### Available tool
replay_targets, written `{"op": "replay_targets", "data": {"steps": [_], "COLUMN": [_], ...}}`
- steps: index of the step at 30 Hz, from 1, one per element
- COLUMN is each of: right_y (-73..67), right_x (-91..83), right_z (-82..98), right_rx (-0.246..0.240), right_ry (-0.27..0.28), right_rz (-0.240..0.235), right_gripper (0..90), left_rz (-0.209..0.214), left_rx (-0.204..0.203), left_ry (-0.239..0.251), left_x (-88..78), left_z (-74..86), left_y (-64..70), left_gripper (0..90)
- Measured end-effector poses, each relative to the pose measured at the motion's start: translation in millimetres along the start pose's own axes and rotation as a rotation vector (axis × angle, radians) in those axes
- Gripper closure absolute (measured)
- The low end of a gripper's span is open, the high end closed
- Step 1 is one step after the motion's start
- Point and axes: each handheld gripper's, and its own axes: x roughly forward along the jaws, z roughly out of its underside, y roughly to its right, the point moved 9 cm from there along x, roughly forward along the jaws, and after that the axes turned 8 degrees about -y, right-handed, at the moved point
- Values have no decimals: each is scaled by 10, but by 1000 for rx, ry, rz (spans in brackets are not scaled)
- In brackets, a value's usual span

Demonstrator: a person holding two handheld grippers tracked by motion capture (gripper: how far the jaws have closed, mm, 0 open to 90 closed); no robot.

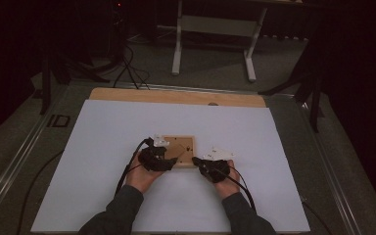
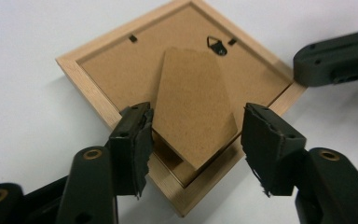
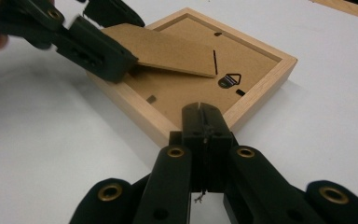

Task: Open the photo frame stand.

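- Sleeves of dark cloth come in from the near edge in the high view, each hand carrying a pair of tongs.
- Left tongs (image 1: 172,160) sit at the near left part of the picture frame (image 1: 180,152); in the left gripper view their jaws stand apart, one on each side of the stand flap (image 2: 193,105), and the pads do not press on it.
- Left tongs' left pad lies just beside the flap's edge; the right pad stands off from it with a gap showing.
- Right tongs (image 1: 196,162) rest at the frame's near right edge, their jaws clenched together with nothing between them; in the right gripper view the closed tips (image 3: 201,122) meet the light wooden rim.
- Picture frame lies face down on the white sheet (image 1: 107,147), near the middle of the table, its brown backing board up.
- Stand flap is tilted up from the backing, its free end raised toward the left tongs (image 3: 93,44) in the right gripper view.
- Metal hanger (image 3: 229,80) sits on the backing beyond the flap, with small dark clips (image 3: 151,98) along the inner rim.
- Wooden board (image 1: 176,96) shows beyond the sheet's far edge.
- Desk legs (image 1: 177,44) in white stand on the floor farther back, with dark cables (image 1: 129,68) to their left.
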Motion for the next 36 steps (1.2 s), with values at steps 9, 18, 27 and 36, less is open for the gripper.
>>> {"op": "replay_targets", "data": {"steps": [9, 18, 27, 36], "right_y": [1, 3, 3, 3], "right_x": [-1, 0, 0, 0], "right_z": [2, 1, 2, 3], "right_rx": [-2, -4, -3, -3], "right_ry": [0, 3, 3, 4], "right_rz": [0, 2, 1, 0], "right_gripper": [898, 898, 897, 897], "left_rz": [15, 104, 139, 150], "left_rx": [-52, -150, -186, -195], "left_ry": [51, -29, -54, -87], "left_x": [-86, -12, 30, 56], "left_z": [-123, -170, -184, -186], "left_y": [1, -9, -15, -30], "left_gripper": [503, 452, 452, 487]}}
